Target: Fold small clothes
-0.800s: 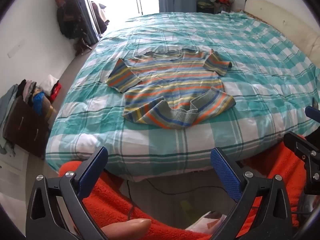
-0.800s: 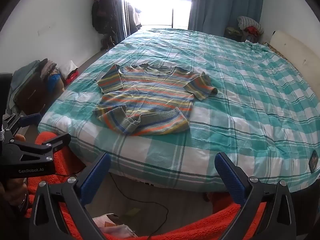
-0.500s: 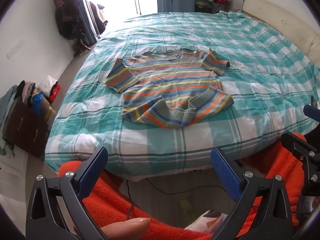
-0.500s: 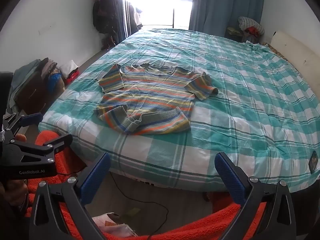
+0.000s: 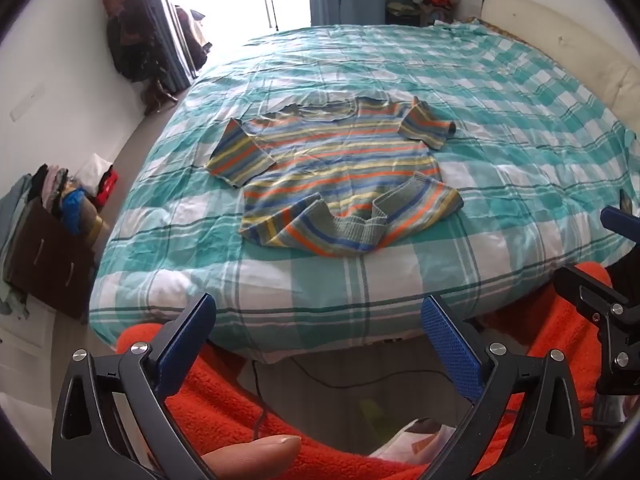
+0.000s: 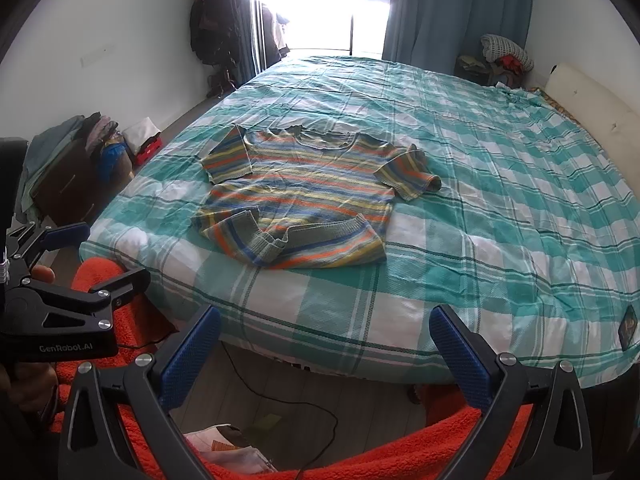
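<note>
Multicolour striped knit sweater (image 5: 340,176) flat on teal-white checked bedspread (image 5: 500,128); left gripper (image 5: 320,340), right gripper (image 6: 326,346) both gaping, empty, short of bed.

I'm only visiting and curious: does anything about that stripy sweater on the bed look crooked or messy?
Yes. The striped sweater lies flat on the checked bedspread, but its near hem is rucked and flipped up in a bunched, uneven fold.
</note>
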Tool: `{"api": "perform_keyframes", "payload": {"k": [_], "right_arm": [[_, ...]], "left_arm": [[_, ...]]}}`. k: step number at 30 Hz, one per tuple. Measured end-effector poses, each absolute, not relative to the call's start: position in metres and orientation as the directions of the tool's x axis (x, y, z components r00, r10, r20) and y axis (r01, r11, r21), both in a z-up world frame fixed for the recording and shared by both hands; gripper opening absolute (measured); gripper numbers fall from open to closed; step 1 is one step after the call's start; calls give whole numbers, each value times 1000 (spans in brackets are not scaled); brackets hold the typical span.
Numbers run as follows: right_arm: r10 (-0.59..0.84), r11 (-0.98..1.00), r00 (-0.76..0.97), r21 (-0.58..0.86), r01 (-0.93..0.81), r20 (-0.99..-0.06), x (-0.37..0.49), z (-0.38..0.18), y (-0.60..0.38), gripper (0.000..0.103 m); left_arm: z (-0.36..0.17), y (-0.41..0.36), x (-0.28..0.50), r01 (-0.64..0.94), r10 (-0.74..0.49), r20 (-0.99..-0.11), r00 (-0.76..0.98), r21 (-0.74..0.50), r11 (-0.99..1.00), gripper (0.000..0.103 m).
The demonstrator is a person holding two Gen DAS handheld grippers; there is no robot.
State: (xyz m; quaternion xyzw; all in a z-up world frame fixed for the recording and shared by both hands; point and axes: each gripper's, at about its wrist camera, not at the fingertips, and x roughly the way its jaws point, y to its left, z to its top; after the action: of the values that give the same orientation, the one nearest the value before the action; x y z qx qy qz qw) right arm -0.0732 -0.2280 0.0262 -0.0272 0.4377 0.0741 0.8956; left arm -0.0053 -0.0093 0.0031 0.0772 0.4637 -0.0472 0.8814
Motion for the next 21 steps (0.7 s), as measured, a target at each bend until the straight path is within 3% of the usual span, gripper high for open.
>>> {"api": "perform_keyframes", "payload": {"k": [21], "right_arm": [[110, 987, 586, 18, -160, -803, -73, 20, -227, 103]], "left_arm": [[-1, -11, -6, 179, -28, -835, 549, 85, 980, 102]]}}
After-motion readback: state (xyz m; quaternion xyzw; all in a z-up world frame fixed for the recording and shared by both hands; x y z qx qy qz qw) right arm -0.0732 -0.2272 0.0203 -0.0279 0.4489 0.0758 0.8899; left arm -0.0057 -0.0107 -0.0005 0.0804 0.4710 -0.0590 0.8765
